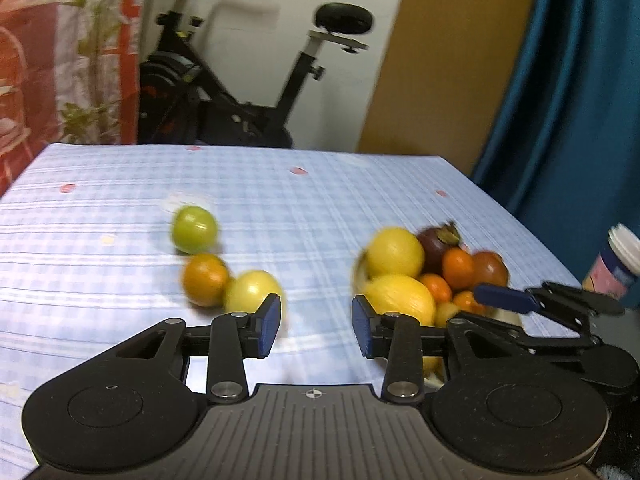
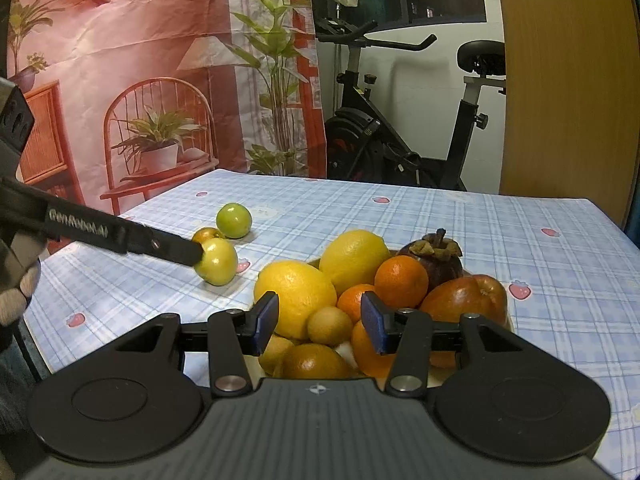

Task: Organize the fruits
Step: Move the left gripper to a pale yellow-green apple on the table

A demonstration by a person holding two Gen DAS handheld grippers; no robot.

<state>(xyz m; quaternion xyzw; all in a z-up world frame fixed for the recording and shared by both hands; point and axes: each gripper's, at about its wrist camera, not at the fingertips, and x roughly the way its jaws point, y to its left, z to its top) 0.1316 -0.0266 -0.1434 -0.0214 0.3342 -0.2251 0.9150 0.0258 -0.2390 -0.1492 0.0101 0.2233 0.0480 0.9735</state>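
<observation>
Left wrist view: my left tool (image 1: 316,326) hangs slightly parted and empty over the blue checked surface (image 1: 120,208); beside its left pad sits a round yellow-green fruit (image 1: 250,290) that could roll if nudged.

Right wrist view: my right tool (image 2: 320,322), parted, empty, hovers over the heaped fruit bowl (image 2: 509,322); a careless dip could topple the yellow lemon (image 2: 294,294).

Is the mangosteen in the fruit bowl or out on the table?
In the bowl: the mangosteen sits atop the pile beside an orange.
</observation>
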